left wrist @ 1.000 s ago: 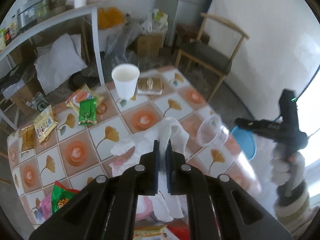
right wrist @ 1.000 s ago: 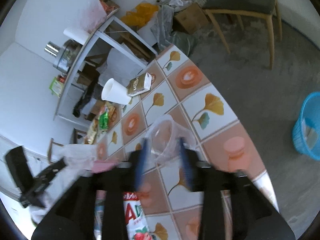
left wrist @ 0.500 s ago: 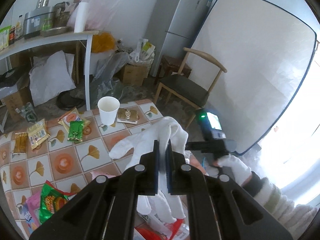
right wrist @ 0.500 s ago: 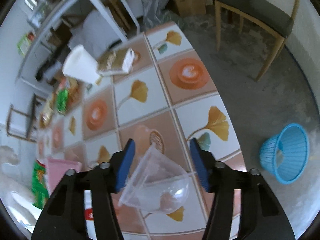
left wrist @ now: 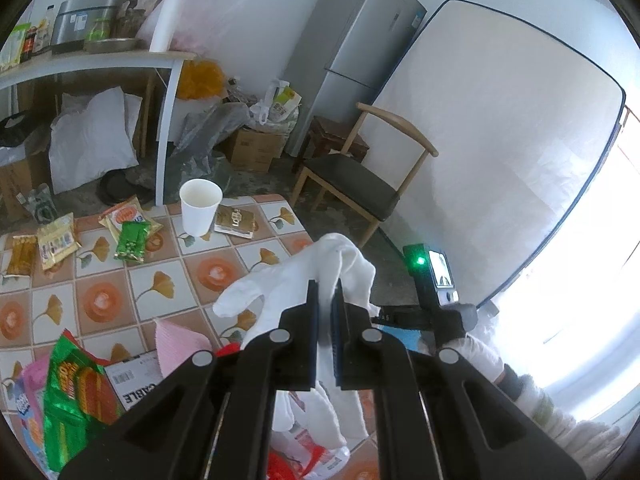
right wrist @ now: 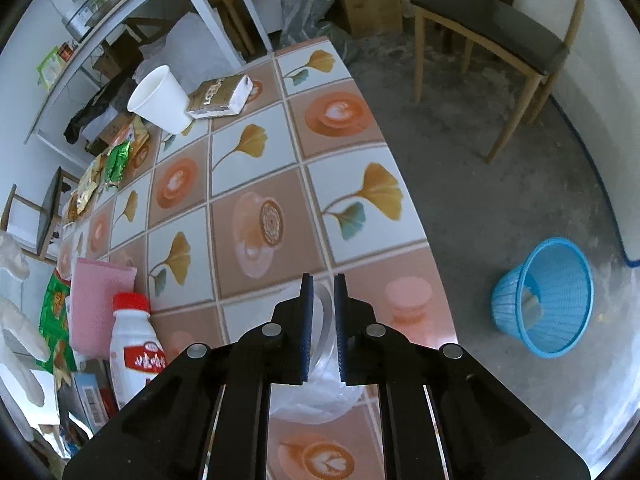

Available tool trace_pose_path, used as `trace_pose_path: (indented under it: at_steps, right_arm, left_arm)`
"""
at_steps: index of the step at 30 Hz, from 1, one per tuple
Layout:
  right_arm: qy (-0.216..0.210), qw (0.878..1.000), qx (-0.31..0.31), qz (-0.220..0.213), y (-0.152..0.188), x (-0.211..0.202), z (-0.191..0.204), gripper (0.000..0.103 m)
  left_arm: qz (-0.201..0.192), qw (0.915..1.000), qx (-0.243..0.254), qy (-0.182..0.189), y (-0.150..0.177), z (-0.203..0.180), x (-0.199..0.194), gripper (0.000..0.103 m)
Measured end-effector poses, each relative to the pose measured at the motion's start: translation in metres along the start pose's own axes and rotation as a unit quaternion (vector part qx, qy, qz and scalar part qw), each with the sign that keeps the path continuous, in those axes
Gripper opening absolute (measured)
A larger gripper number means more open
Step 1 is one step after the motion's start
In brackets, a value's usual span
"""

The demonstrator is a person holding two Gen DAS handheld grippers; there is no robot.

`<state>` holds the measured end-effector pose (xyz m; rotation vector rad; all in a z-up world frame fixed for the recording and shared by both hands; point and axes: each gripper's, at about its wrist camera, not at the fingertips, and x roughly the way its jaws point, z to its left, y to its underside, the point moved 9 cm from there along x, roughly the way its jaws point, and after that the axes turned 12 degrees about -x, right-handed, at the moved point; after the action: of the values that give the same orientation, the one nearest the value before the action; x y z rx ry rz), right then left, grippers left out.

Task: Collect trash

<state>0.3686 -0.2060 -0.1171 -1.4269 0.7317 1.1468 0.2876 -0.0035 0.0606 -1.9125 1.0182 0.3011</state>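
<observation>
Cluttering a tiled table (right wrist: 256, 168) in a messy storeroom: snack packets, a paper cup (right wrist: 160, 98), a milk bottle (right wrist: 134, 344). Closing now on the clear plastic cup (right wrist: 320, 380), right gripper (right wrist: 321, 292) jaws wide a second ago, crushing its rim. Holding a white glove (left wrist: 320, 276) pinched, left gripper (left wrist: 325, 292), lifted higher than before. Waiting on the floor beside, blue basket (right wrist: 548, 300).

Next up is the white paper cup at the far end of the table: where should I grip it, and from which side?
Take the white paper cup by its rim, one of the fingers inside the open mouth and one outside, coming from above. It stands upright and looks empty, and the flat carton lies close against one side, so a sideways grip is cramped.
</observation>
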Motion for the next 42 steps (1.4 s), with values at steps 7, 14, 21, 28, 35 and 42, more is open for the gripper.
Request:
trace_pose_path:
  at_steps: [7, 14, 21, 28, 35, 42]
  right_arm:
    - [-0.033, 0.998, 0.036, -0.028, 0.014, -0.017, -0.007, 0.008]
    - [-0.054, 0.993, 0.074, -0.071, 0.032, -0.051, -0.026, 0.007]
    - [-0.047, 0.982, 0.134, -0.123, 0.061, -0.097, -0.088, 0.007]
    - [-0.001, 0.961, 0.225, -0.162, 0.112, -0.132, -0.193, 0.007]
    - [0.035, 0.932, 0.319, -0.166, 0.171, -0.128, -0.285, 0.007]
    - [0.037, 0.905, 0.395, -0.154, 0.203, -0.084, -0.353, 0.001]
  left_arm:
    - [0.007, 0.9998, 0.004, 0.016, 0.007, -0.015, 0.003, 0.005]
    - [0.033, 0.9981, 0.035, 0.039, 0.016, -0.060, 0.018, 0.005]
    - [0.087, 0.9902, 0.086, 0.067, 0.036, -0.128, 0.064, 0.005]
    - [0.188, 0.9692, 0.130, 0.092, 0.081, -0.214, 0.151, 0.005]
    - [0.268, 0.9420, 0.176, 0.098, 0.147, -0.287, 0.252, 0.005]
    - [0.326, 0.9194, 0.194, 0.102, 0.207, -0.331, 0.347, 0.005]
